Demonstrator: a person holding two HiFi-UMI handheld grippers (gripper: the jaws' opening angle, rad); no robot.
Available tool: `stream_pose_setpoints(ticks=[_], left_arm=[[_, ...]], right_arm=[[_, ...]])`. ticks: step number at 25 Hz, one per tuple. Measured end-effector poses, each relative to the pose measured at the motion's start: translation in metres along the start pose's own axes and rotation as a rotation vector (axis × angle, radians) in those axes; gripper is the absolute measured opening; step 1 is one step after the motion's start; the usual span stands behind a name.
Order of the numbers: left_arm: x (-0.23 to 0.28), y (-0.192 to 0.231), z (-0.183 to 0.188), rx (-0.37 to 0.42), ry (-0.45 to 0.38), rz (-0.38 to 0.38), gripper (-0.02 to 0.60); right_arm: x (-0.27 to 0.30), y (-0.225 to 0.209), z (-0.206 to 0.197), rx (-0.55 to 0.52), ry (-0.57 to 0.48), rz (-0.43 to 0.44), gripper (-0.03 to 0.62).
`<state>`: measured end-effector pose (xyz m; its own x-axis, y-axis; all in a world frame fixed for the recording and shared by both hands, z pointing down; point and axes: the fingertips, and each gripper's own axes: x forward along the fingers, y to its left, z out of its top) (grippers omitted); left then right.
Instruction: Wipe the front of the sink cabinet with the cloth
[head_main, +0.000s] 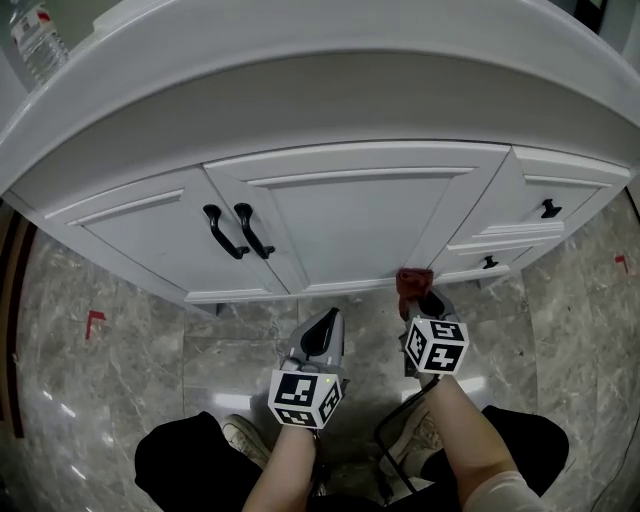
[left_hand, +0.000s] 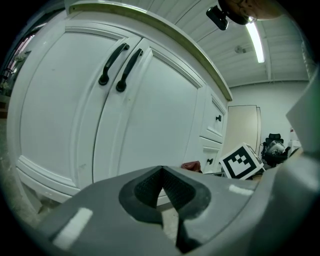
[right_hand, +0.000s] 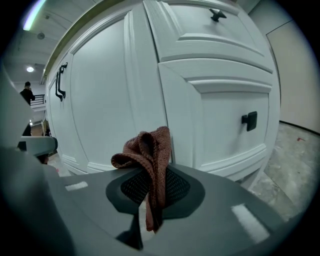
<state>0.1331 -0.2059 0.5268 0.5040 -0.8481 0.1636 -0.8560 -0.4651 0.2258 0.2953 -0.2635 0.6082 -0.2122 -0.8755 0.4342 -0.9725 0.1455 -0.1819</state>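
Note:
The white sink cabinet (head_main: 350, 215) fills the upper head view, with two doors bearing black handles (head_main: 240, 232) and drawers on the right. My right gripper (head_main: 418, 296) is shut on a reddish-brown cloth (head_main: 413, 280), held low against the base of the cabinet by the right door's lower corner. In the right gripper view the cloth (right_hand: 147, 165) bunches up out of the closed jaws, close to the door panel (right_hand: 105, 100). My left gripper (head_main: 322, 330) hangs back over the floor, shut and empty, its pads (left_hand: 172, 187) meeting.
Grey marble floor (head_main: 130, 340) runs in front of the cabinet. A water bottle (head_main: 38, 40) stands on the countertop at the far left. Small black drawer knobs (head_main: 549, 209) sit at the right. The person's knees and a shoe (head_main: 245, 440) are at the bottom.

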Motion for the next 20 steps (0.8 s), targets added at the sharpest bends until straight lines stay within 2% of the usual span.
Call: stream_pose_setpoints(ticks=[4,10,16,20], left_arm=[[-0.007,0.001,0.006,0.002,-0.005,0.002,0.0],[-0.044,0.033,0.031,0.007,-0.042,0.06,0.0],[-0.114,0.061,0.085,0.063,-0.137,0.114,0.0],[-0.166,0.061,0.103,0.081,-0.184,0.125,0.0]], right_arm=[[-0.009,0.004,-0.002,0.015,0.009,-0.003,0.078],[-0.026,0.059,0.0,-0.02,-0.007,0.061,0.078],[-0.071,0.131,0.036,-0.044,-0.134,0.109,0.078],[-0.115,0.175,0.05,-0.09,-0.212,0.131,0.078]])
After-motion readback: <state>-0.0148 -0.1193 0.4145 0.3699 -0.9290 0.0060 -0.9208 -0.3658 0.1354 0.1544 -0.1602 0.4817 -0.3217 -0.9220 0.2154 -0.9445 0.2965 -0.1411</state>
